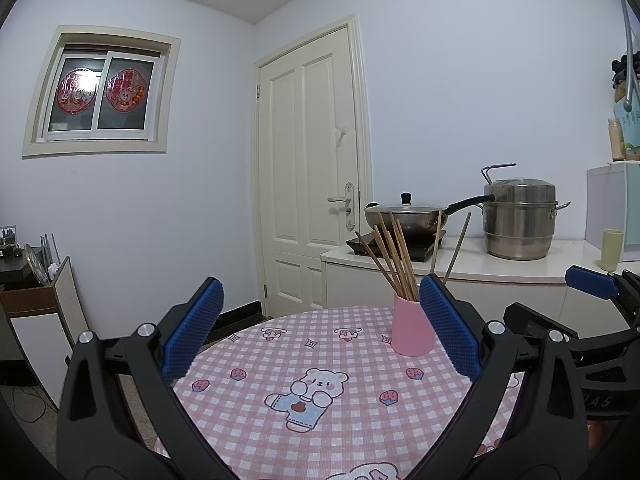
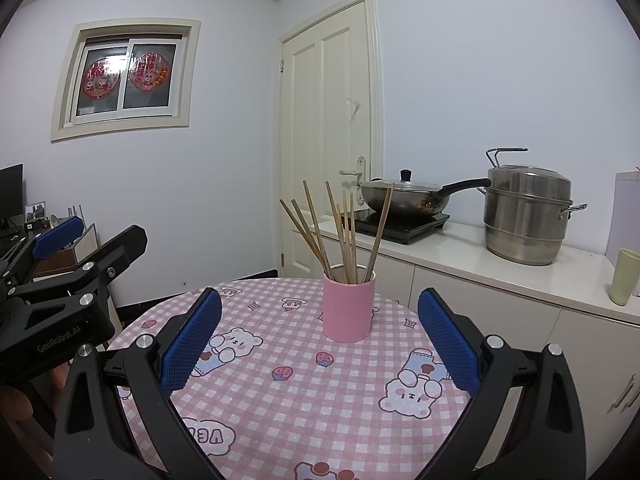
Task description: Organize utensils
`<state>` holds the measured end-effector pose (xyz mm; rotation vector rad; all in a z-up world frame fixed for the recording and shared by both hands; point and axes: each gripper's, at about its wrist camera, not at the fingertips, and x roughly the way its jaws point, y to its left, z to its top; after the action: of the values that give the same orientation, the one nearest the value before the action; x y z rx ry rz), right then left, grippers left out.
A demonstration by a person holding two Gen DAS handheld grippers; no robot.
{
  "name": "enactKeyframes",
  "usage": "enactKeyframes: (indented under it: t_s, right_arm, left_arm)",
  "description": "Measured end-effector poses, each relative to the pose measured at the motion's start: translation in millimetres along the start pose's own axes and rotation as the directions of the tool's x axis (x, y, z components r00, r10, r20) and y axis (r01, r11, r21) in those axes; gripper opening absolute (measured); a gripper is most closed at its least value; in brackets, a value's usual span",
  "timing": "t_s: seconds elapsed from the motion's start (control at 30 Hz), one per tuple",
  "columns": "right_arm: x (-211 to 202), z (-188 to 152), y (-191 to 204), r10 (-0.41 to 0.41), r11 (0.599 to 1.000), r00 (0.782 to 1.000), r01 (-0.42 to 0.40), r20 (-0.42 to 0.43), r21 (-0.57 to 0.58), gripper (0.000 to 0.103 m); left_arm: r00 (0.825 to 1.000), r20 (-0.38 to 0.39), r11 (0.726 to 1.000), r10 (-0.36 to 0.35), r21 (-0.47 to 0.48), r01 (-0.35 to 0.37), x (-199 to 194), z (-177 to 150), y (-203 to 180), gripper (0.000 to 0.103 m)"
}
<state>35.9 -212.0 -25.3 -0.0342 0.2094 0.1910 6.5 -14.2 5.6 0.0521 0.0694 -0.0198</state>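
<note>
A pink cup (image 2: 348, 306) stands upright on the round table with the pink checked cloth (image 2: 304, 396). Several wooden chopsticks (image 2: 344, 232) stand in it, fanned out. In the left wrist view the cup (image 1: 412, 330) sits just left of my right finger pad, with its chopsticks (image 1: 394, 258) above. My left gripper (image 1: 320, 312) is open and empty, held over the table. My right gripper (image 2: 320, 320) is open and empty, with the cup ahead between its fingers. The left gripper (image 2: 60, 240) also shows at the left of the right wrist view.
A white counter (image 2: 460, 260) runs along the right wall with a wok (image 2: 404, 196) on an induction hob, a steel steamer pot (image 2: 528, 216) and a pale green cup (image 2: 624, 278). A closed door (image 2: 328, 132) is behind. A low cabinet (image 1: 40, 312) stands at left.
</note>
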Motion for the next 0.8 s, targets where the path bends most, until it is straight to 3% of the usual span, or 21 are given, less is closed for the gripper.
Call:
enactKeyframes:
  t_s: [0.8]
  right_arm:
    - [2.7, 1.4, -1.7, 0.004, 1.000, 1.000, -0.004, -0.006, -0.004, 0.095]
  left_arm:
    - [1.000, -0.011, 1.000, 0.004, 0.002, -0.004, 1.9, -0.4, 0.1, 0.096]
